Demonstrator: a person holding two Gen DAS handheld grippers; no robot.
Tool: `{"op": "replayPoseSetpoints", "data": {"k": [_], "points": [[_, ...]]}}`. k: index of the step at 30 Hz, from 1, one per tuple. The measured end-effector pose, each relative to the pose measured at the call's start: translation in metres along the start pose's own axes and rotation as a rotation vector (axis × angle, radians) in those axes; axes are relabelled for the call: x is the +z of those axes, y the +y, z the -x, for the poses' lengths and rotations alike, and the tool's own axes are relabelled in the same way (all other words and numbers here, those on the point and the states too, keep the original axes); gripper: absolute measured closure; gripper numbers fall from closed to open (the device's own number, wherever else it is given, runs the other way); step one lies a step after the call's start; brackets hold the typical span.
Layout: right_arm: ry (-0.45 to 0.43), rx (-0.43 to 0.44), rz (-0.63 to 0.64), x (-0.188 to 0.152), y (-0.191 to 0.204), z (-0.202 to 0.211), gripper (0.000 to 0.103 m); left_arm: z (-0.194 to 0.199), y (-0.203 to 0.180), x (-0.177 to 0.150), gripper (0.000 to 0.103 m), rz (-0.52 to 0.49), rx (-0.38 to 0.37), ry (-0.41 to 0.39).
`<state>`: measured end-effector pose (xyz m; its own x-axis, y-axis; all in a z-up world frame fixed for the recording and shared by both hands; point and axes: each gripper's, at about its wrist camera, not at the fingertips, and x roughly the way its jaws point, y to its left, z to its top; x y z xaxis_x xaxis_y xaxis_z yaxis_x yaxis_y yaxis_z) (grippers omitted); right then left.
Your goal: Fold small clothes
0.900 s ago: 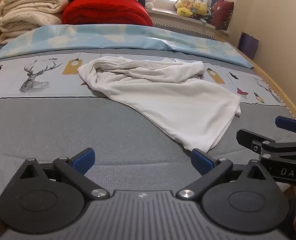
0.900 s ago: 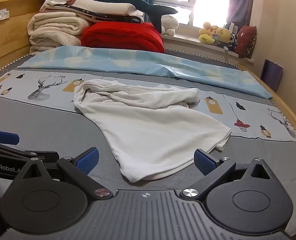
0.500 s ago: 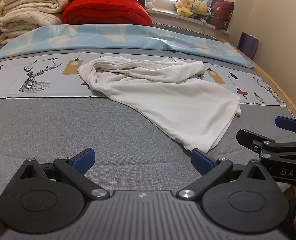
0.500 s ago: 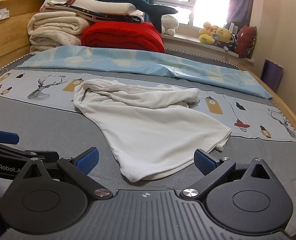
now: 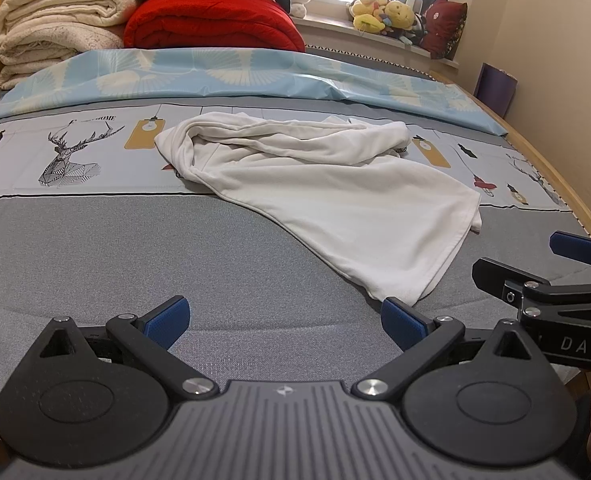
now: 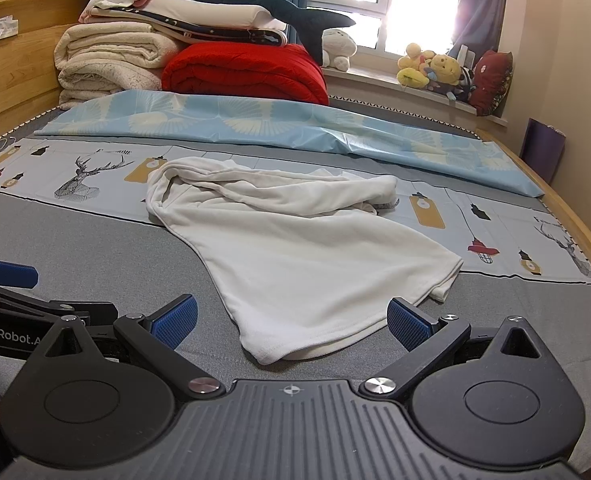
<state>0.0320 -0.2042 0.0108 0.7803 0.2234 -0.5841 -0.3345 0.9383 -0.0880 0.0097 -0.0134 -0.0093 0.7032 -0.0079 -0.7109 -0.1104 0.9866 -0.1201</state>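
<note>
A crumpled white garment (image 6: pixel 295 248) lies mid-bed (image 6: pixel 75 248), at twelve o'clock from the right gripper (image 6: pixel 291 316); both grippers' jaws gape wide, empty; pinching its bunched layers risks a crooked fold

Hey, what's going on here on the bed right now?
A person holds a pair of tongs in each hand over a bed, about to fold a white garment that lies crumpled and unfolded on the grey cover. The left tongs and the right tongs are both wide open and hold nothing. The garment's near end lies just ahead of the right tongs. Folding has not begun.
</note>
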Motion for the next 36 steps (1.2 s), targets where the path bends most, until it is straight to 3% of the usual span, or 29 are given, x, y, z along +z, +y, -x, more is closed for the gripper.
{"op": "replayPoseSetpoints", "data": {"k": [16, 25, 28, 32, 34, 36], "points": [[-0.008, 0.002, 0.011, 0.000, 0.004, -0.002, 0.003, 0.000, 0.002, -0.001, 0.001, 0.001, 0.000, 0.001], [-0.112, -0.062, 0.002, 0.018, -0.018, 0.017, 0.005, 0.003, -0.002, -0.006, 0.002, -0.044, -0.005, -0.042], [-0.130, -0.093, -0.032, 0.034, -0.046, 0.014, 0.005, 0.000, -0.006, -0.006, 0.008, -0.071, -0.002, -0.033], [-0.115, -0.132, -0.101, 0.030, -0.081, -0.003, 0.005, -0.008, -0.011, -0.006, 0.030, -0.086, -0.025, 0.011], [-0.015, -0.151, -0.149, 0.023, -0.093, -0.015, 0.011, -0.012, -0.016, -0.006, 0.038, -0.094, -0.033, 0.017], [-0.006, -0.137, -0.207, 0.023, -0.102, -0.013, 0.014, -0.015, -0.022, -0.005, 0.045, -0.101, -0.050, 0.016]]}}
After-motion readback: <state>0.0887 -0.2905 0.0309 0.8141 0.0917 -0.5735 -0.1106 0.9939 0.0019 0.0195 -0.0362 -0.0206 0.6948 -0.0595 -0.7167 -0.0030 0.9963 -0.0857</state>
